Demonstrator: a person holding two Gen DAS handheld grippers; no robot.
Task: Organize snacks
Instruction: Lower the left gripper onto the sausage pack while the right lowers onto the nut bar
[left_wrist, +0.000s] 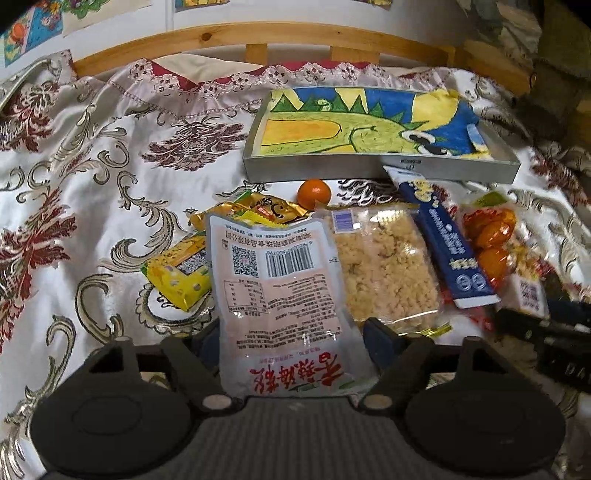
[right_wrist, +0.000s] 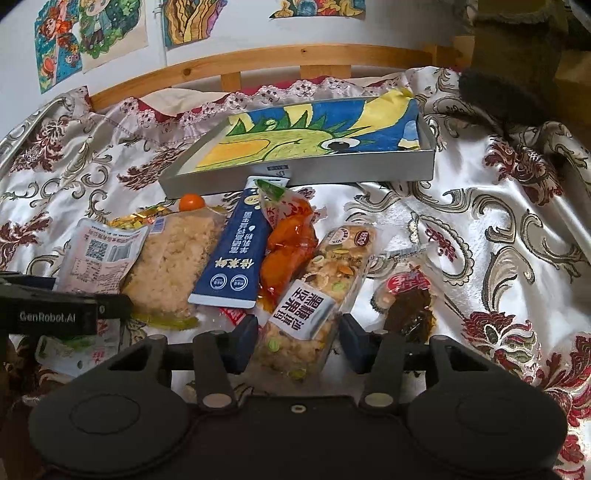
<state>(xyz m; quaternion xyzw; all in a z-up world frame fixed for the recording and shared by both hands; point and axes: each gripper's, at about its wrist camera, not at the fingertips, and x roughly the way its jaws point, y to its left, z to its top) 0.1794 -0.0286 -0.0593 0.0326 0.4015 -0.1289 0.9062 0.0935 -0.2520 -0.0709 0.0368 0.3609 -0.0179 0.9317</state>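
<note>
Straddling snack packets, possibly gripping: tongs

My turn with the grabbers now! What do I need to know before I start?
Left gripper: jaws around the pale pink packet; a firm pinch can't be confirmed.
Right gripper: jaws either side of the nut bar, with gaps showing, so not gripped yet.
The other snacks lie on the bedspread in front of the tray: crumbly cake pack, blue packet, orange snack bag, small orange, dark snack pack.
Done: nothing is in the tray yet.
Left: move every snack in.
</note>
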